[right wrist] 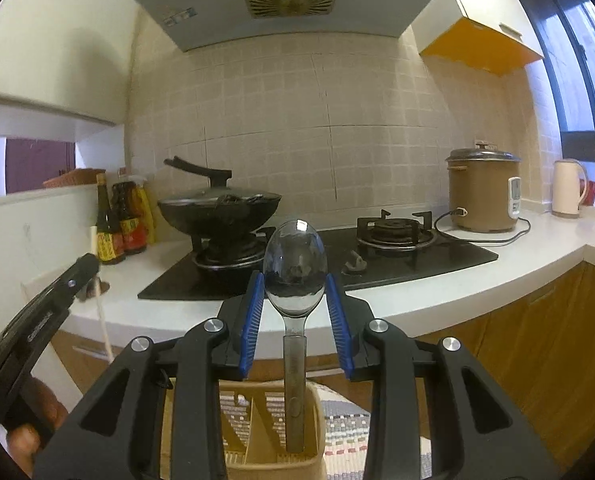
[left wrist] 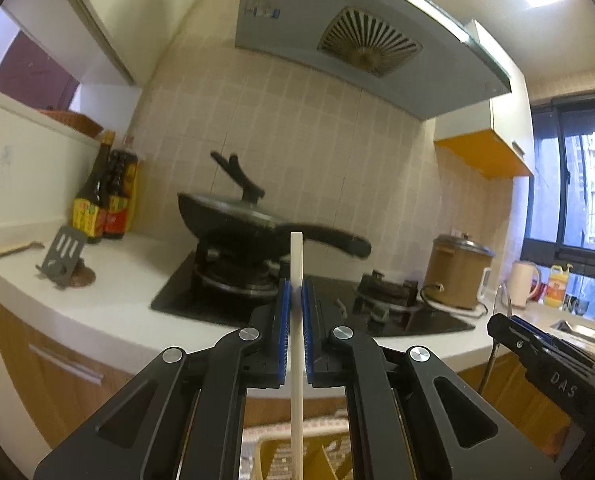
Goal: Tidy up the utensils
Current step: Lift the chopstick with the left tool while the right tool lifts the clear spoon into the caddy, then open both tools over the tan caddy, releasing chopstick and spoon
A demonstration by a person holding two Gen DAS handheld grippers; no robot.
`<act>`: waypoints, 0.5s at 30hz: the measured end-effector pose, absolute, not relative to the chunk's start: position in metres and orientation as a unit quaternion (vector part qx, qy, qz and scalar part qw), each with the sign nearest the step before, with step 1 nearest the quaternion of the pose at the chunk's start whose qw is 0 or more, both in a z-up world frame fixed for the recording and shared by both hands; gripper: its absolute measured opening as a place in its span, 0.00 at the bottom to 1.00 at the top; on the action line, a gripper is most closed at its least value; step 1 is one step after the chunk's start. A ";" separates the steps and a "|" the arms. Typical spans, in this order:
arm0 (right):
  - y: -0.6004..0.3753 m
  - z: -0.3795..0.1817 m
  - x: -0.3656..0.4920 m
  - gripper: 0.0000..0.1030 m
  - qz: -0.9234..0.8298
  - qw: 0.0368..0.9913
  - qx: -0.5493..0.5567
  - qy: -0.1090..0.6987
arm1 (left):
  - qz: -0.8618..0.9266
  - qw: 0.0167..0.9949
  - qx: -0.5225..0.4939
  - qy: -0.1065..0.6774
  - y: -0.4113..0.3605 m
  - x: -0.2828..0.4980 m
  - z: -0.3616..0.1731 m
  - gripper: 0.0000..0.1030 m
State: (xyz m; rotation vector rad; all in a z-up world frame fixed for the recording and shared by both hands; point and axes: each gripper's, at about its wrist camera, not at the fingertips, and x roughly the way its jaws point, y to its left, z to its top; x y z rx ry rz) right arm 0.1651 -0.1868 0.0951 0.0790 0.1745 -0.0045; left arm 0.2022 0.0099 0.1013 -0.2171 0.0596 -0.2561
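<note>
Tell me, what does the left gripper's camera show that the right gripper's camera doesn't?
Only the left wrist view shows a grey slotted spatula on the counter, and the left gripper shut on a white chopstick.

Only the right wrist view shows a metal spoon standing in a yellow utensil holder, between the open jaws of the right gripper.

Both show the black wok on the stove, the sauce bottles, the brown rice cooker and the range hood.
</note>
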 end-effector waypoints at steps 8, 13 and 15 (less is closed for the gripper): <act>-0.184 0.083 0.142 0.29 0.008 0.992 0.036 0.117 | -0.132 0.985 -0.097 0.051 0.021 0.185 0.100 0.25; -0.193 0.084 0.117 0.51 0.014 0.989 0.045 0.140 | -0.144 0.981 -0.103 0.075 0.035 0.163 0.105 0.38; -0.196 0.085 0.106 0.51 0.021 0.987 0.053 0.152 | -0.150 0.979 -0.107 0.090 0.041 0.154 0.107 0.39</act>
